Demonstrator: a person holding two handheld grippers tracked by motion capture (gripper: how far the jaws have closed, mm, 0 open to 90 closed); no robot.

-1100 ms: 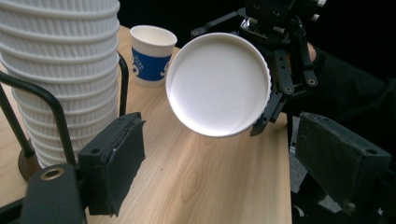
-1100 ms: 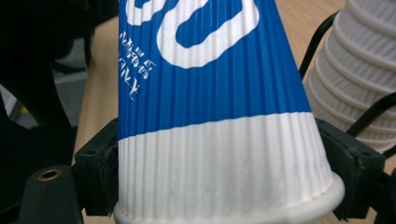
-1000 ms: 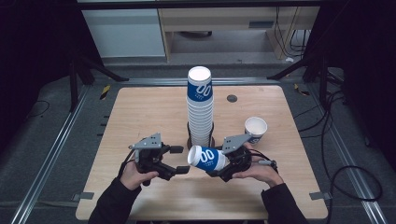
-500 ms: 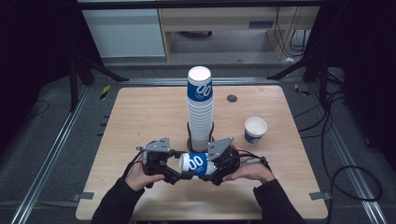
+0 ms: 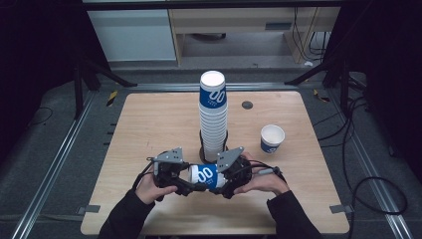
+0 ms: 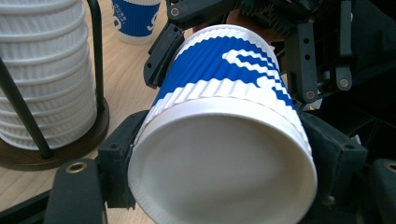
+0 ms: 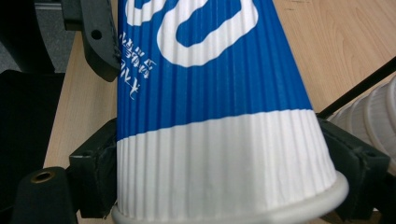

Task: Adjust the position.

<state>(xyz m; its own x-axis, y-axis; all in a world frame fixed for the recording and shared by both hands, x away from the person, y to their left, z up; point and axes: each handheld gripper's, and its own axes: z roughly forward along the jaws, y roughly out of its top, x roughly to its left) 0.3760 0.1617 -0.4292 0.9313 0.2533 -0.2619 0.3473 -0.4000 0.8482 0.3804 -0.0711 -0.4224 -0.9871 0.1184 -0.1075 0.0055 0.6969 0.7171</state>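
blue-and-white ribbed paper cup point(image 5: 205, 175) lies on its side above near table edge, just in front of tall cup stack. white band at rim, blue band with white logo mid-body. clamped at both ends between left gripper point(image 5: 185, 182) and right gripper point(image 5: 222, 183); flat white end faces left gripper's camera.

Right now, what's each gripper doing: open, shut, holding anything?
Left gripper: shut on the rim end of the cup.
Right gripper: shut on the same cup, at its other end.
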